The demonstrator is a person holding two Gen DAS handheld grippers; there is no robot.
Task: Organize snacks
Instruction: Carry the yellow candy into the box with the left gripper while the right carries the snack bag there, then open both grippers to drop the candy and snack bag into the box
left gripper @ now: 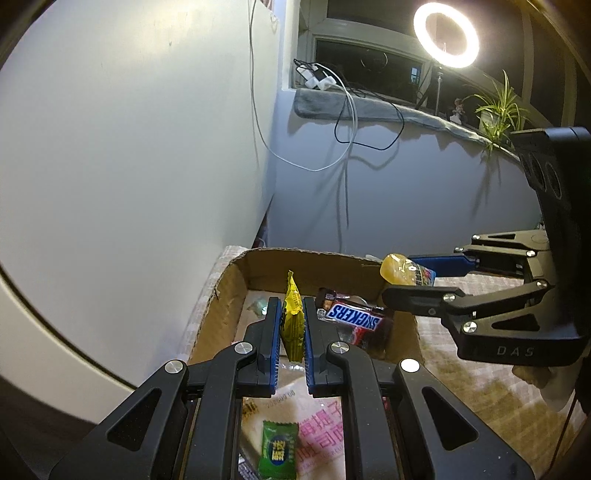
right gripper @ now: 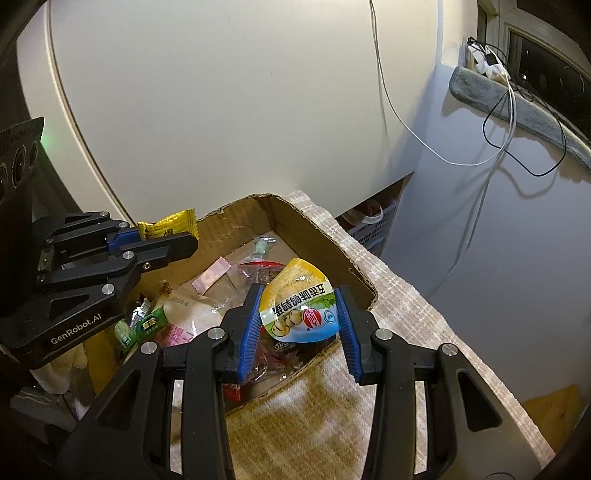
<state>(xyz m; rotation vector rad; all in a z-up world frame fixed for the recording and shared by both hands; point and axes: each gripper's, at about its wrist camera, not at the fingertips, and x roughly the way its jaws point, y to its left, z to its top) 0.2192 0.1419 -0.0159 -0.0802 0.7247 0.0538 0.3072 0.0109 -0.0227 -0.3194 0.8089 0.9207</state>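
Note:
My left gripper (left gripper: 291, 317) is shut on a yellow candy packet (left gripper: 291, 321) and holds it above an open cardboard box (left gripper: 229, 295). The packet also shows in the right wrist view (right gripper: 168, 227). My right gripper (right gripper: 299, 314) is shut on a yellow and blue snack pouch (right gripper: 299, 306) over the box's right side (right gripper: 354, 273); the pouch shows in the left wrist view (left gripper: 406, 273). The box holds a Snickers bar (left gripper: 354, 317), a green candy (left gripper: 277, 450), a pink and white packet (left gripper: 317, 432) and other wrapped snacks.
The box sits on a checked cloth (right gripper: 406, 295) over a table. A white cabinet side (left gripper: 129, 147) stands left and behind. Cables (left gripper: 347, 122) hang from a window sill with a ring light (left gripper: 445, 35) and a plant (left gripper: 498, 107).

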